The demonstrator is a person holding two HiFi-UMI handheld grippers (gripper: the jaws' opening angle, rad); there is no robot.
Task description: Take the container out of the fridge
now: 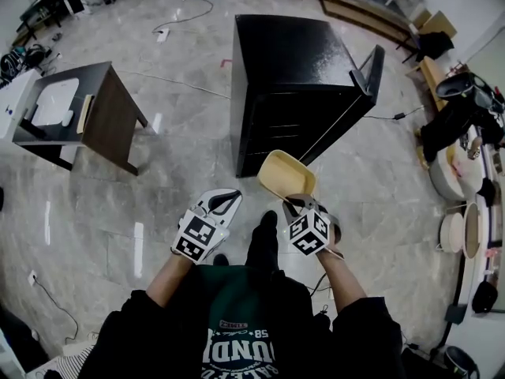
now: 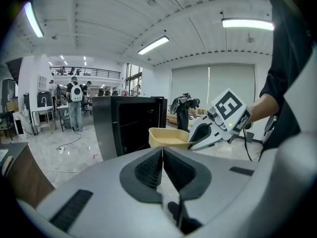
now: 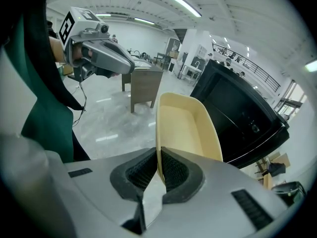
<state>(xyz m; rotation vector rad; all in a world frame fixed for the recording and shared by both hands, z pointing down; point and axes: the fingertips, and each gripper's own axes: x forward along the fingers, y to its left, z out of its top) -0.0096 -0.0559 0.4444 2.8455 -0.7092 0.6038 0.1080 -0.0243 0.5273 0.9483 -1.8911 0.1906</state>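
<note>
Dark wooden table (image 1: 110, 121), white cable (image 1: 189, 17) across glossy floor (image 1: 181, 148)

Bare marble floor (image 1: 177, 172) across the middle left of the head view offers the widest free passage, with nothing between the left gripper (image 1: 224, 202), its jaws together on nothing, and the dark table (image 1: 106, 117) standing well apart at upper left. The black fridge (image 1: 292, 77) blocks the top centre, its door (image 1: 366, 76) swung out toward the upper right. The container (image 1: 286, 174), pinched at its rim in the right gripper (image 1: 298, 205), hangs near the fridge's lower front and fills the gap there. A cable (image 1: 181, 85) crosses the floor between table and fridge, and clutter (image 1: 461, 121) lines the right edge.
</note>
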